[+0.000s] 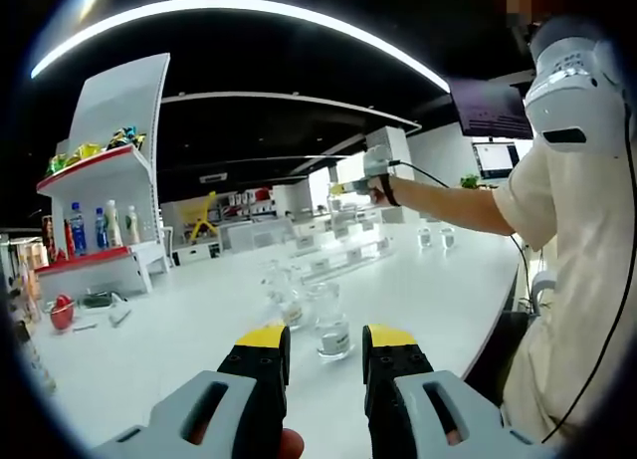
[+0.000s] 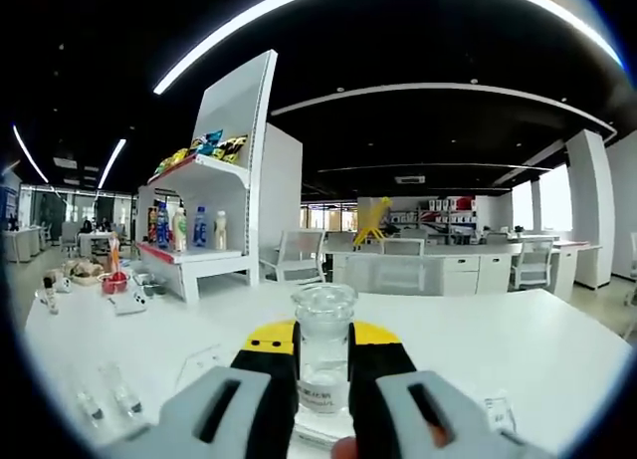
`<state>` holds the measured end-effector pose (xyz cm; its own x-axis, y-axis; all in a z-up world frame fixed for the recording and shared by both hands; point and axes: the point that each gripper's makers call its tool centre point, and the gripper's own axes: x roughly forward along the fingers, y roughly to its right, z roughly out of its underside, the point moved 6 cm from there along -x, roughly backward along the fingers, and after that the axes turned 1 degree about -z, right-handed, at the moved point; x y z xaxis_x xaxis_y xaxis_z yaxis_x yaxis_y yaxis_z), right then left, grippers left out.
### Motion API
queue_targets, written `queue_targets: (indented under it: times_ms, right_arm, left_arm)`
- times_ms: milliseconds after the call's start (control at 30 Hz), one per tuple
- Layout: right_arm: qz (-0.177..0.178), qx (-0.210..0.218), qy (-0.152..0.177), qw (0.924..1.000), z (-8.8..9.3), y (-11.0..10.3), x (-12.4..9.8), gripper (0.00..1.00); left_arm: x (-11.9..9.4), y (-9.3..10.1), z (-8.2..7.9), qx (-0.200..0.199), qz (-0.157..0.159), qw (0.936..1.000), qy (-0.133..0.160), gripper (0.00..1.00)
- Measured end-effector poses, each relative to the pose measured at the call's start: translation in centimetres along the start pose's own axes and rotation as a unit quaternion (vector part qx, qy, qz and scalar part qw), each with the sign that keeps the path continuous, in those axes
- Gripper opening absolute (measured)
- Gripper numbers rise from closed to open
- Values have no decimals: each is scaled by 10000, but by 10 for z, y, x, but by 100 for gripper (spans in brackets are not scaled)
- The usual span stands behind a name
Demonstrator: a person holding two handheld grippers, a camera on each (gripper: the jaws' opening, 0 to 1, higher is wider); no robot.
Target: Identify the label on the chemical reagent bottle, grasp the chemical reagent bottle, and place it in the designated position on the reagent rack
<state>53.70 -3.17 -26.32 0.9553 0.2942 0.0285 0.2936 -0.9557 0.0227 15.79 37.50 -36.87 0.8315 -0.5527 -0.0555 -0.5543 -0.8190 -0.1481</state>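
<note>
The right gripper [image 2: 323, 364] has its yellow-tipped jaws pinched on a clear glass reagent bottle [image 2: 323, 354] with a round stopper, a small label low on its front whose print is too small to read. In the left gripper view that same gripper [image 1: 350, 187] is held out at arm's length by the person, raised well above the white worktop [image 1: 179, 330] and over toward a long pale stepped rack [image 1: 338, 252] that runs along the far part of the surface; the bottle itself is too small to pick out there. The left gripper [image 1: 325, 354] hovers low over the worktop with its jaws spread and nothing between them, and just ahead of them stands another small clear stoppered bottle [image 1: 331, 323], with a couple more glass pieces [image 1: 282, 290] close behind it. A white display shelf [image 2: 214, 205] with drink bottles and snack packets stands off to one side and plays no part. By my reckoning the grasp is done and the bottle is lifted clear, so the task sits about midway: what remains is carrying it to its proper slot on the rack, setting it down upright and letting go. Whether the label has been checked I cannot say, and at least one more bottle looks to be waiting its turn.
</note>
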Motion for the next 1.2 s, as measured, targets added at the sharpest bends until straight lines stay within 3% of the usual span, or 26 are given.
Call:
queue_targets:
  times_ms: [1200]
  right_arm:
    - [115,18,-240,9996,36,1,13,18]
  left_arm:
    - [4,5,2,39,23,9998,-198,30]
